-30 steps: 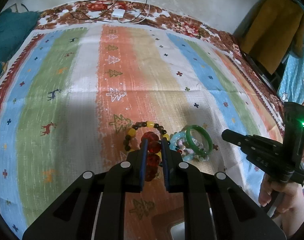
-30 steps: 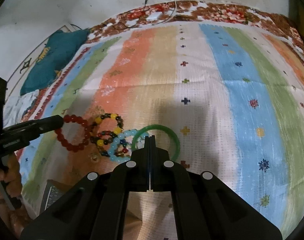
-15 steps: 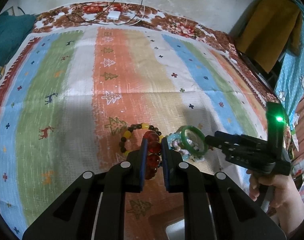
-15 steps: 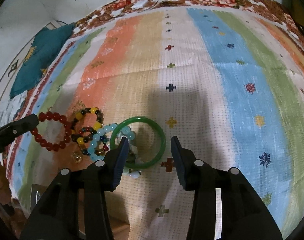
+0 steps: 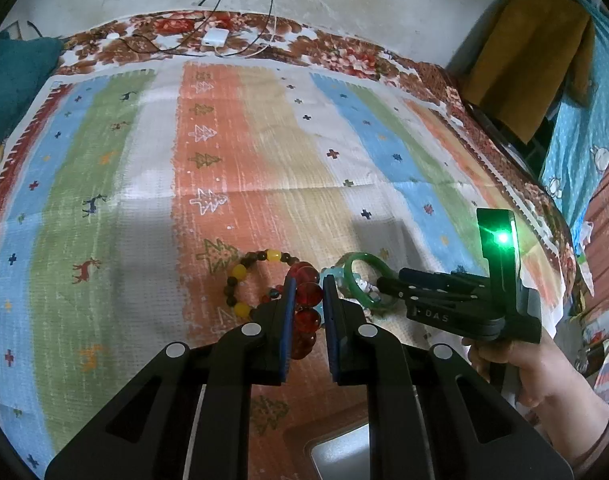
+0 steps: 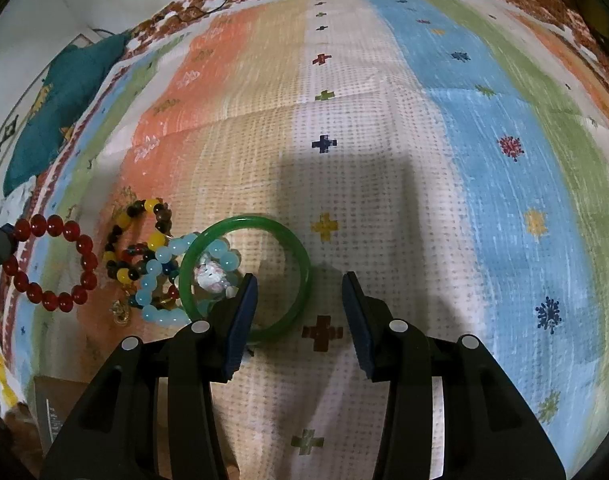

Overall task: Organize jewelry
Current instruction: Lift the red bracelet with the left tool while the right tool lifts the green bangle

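My left gripper (image 5: 307, 286) is shut on a red bead bracelet (image 5: 306, 304), which also shows at the left of the right wrist view (image 6: 56, 264). A yellow and brown bead bracelet (image 6: 138, 236), a light blue bead bracelet (image 6: 164, 280) and a green bangle (image 6: 296, 256) lie in a cluster on the striped cloth (image 6: 384, 120). My right gripper (image 6: 300, 304) is open, its left finger over the inside of the bangle and its right finger outside it. The right gripper also shows in the left wrist view (image 5: 388, 284), at the bangle (image 5: 354, 280).
A box corner (image 5: 340, 452) lies under my left gripper. A teal cushion (image 6: 60, 100) sits at the cloth's far left. A white charger with cables (image 5: 216, 36) lies at the far edge. Yellow fabric (image 5: 524, 60) hangs at the right.
My right gripper went from shut to wide open and moved closer over the green bangle. The left gripper keeps hold of the red bracelet.
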A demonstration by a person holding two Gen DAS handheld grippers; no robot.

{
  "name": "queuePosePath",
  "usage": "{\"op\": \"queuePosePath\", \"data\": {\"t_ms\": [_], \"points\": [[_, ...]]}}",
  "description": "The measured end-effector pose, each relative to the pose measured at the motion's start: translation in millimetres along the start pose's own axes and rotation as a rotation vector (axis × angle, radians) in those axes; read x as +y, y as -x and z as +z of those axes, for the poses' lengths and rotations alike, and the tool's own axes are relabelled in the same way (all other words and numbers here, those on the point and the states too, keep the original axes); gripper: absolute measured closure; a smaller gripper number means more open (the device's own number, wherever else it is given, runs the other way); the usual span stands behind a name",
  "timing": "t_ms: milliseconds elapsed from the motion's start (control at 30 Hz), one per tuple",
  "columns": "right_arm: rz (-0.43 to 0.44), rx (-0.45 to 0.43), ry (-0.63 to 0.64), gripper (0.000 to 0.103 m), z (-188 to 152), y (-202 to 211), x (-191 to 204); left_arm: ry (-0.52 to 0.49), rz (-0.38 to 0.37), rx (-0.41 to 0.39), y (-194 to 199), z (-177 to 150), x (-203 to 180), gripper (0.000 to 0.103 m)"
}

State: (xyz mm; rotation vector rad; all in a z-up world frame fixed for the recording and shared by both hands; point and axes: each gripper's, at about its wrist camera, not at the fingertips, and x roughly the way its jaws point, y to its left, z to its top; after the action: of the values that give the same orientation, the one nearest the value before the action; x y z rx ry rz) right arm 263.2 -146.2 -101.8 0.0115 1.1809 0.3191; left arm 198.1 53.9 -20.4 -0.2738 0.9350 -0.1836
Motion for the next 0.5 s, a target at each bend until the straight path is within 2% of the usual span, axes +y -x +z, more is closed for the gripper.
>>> {"op": "queuePosePath", "data": {"t_ms": [67, 133, 200, 233, 500], "points": [[-0.019, 0.000, 0.008, 0.071, -0.1, -1.1, -0.7, -0.002, 0.000, 0.003, -1.1, -0.1, -0.9, 0.090], [-0.023, 0.003, 0.007, 0.075, 0.8, -2.7, -1.7, -0.005, 0.000, 0.005, -1.6, -0.5, -1.9, 0.090], [-0.035, 0.004, 0.027, 0.083, 0.1, -3.7, -0.5, -0.005, 0.000, 0.005, -1.6, -0.6, -1.8, 0.090], [-0.042, 0.005, 0.035, 0.092, -0.6, -4.7, 0.0, -0.006, 0.000, 0.005, -1.7, -0.6, -2.1, 0.090], [-0.042, -0.015, 0.050, 0.095, -1.7, 1.3, 1.8, -0.009, -0.001, -0.001, 0.5, -2.0, -3.3, 0.090]]}}
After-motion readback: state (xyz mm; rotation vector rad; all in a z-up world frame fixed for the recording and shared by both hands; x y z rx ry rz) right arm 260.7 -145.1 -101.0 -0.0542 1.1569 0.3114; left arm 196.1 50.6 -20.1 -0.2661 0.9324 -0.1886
